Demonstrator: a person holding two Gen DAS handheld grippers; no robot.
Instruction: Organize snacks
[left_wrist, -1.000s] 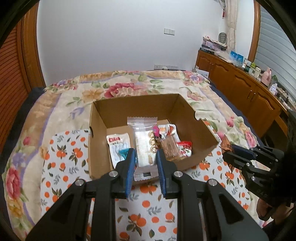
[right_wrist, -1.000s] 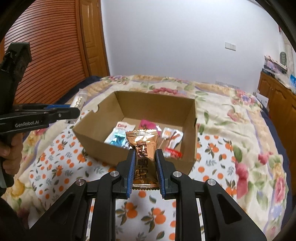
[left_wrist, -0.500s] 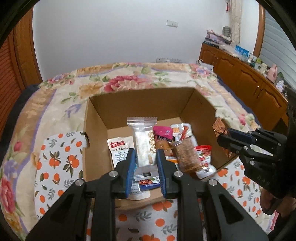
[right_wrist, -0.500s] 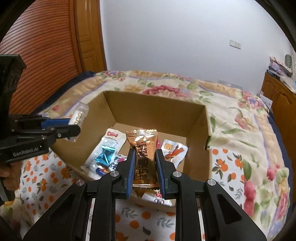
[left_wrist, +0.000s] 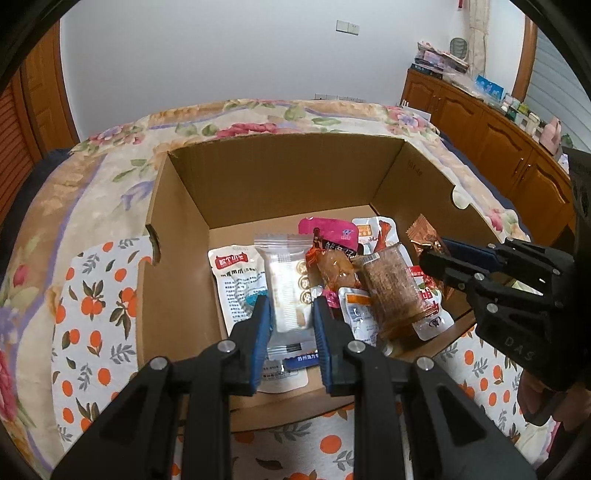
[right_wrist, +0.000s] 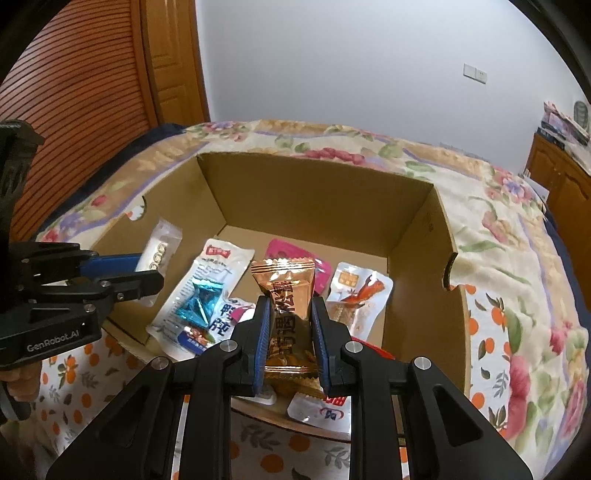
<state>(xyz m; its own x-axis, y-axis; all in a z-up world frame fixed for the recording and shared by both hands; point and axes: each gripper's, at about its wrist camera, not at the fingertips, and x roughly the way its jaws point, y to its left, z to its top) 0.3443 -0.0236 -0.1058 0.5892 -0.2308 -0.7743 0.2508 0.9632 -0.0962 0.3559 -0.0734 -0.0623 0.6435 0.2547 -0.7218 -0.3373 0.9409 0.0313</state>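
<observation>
- The left tongs (left_wrist: 291, 314) are pinching a clear snack pack (left_wrist: 286, 280) with pale biscuits inside, holding it over the near edge of the cardboard box (left_wrist: 280, 173).
- The right tongs (right_wrist: 289, 314) are pinching a shiny gold snack pack (right_wrist: 286, 291), also over the box.
- More snack packs are lying on the box floor, like a pink pack (left_wrist: 328, 232) and a white pack (left_wrist: 238, 280).
- The box is sitting on a flowery bed (left_wrist: 92, 192).

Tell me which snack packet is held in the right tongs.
The copper-gold foil packet with dark lettering, clamped upright in the right tongs above the cardboard box. The left tongs hold a clear packet instead.
</observation>
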